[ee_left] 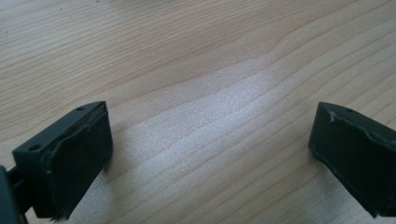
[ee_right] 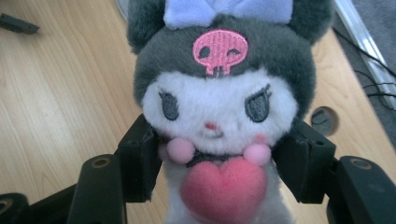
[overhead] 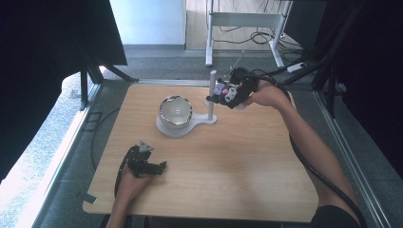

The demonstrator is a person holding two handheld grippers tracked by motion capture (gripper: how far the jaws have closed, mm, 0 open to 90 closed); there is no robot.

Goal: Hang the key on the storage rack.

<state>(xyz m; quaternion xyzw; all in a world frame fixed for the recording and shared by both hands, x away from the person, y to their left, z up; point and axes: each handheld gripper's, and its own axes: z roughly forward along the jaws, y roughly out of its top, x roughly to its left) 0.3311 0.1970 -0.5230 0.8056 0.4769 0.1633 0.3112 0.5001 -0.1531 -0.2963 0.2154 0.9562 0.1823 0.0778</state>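
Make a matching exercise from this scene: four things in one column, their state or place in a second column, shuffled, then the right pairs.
Things:
1. plush toy
2. left gripper
3. bowl
4. upright post

States or places:
A. rises from the white stand, beside the bowl
B. jaws open over bare wooden table
C. clamped between the right gripper's jaws
D. sits on the white stand's round base

Pairs: 1-C, 2-B, 3-D, 4-A

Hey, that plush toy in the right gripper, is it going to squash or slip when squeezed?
The plush toy looks soft and fuzzy, so it probably squashes where the right gripper pinches its neck. The fur likely resists slipping. It seems light.
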